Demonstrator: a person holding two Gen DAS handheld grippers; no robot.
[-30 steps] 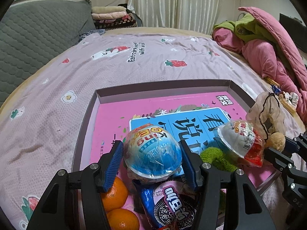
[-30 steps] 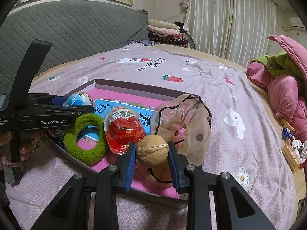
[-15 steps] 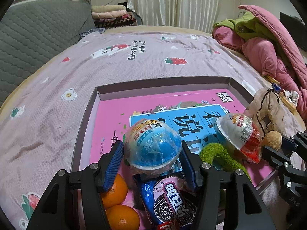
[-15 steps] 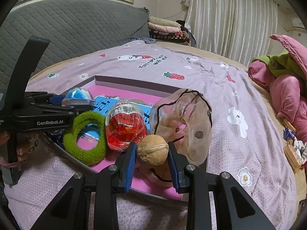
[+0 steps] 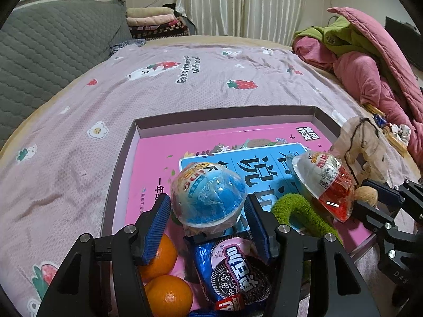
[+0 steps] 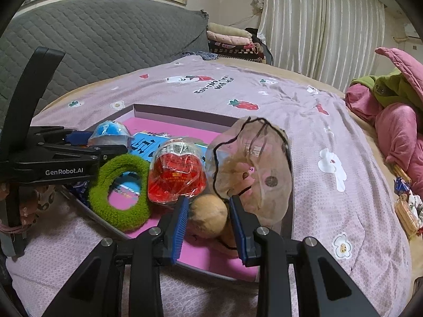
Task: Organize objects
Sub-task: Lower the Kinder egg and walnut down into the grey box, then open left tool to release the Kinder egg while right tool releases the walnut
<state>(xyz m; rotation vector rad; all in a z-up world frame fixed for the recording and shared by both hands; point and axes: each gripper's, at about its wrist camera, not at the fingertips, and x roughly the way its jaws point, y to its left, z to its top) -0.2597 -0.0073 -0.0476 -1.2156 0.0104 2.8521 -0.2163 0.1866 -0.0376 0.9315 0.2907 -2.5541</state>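
A shallow cardboard box (image 5: 120, 158) with low grey-mauve walls lay on a bed (image 5: 79, 121) covered by a lilac sheet printed with strawberries and flowers. Its floor was lined by a glossy pink book (image 5: 158, 153) bearing a blue title panel.

The left hand-held gripper (image 5: 207, 211) pinched a blue egg-shaped capsule (image 5: 208, 198) wrapped in crinkled clear film between its ribbed blue pads (image 5: 158, 216), above the near part of the box. Below it lay a shiny blue packet of sandwich biscuits (image 5: 232, 272) and, at the near left, two smooth round oranges (image 5: 166, 290).

The right hand-held gripper (image 6: 208, 214) was closed on a rough, rounded tan walnut (image 6: 208, 219) at the near right edge of the box. Just left of the walnut stood a red-and-white film-wrapped capsule (image 6: 177, 177), touching a fuzzy green ring (image 6: 119, 185) of towelling-like fabric that lay half over the box's near wall. Immediately beyond the walnut slumped a translucent beige mesh pouch (image 6: 253, 163) with a black drawstring; its contents could not be made out.

At the far right of the bed, pink and green quilted bedding (image 5: 370, 60) lay heaped.
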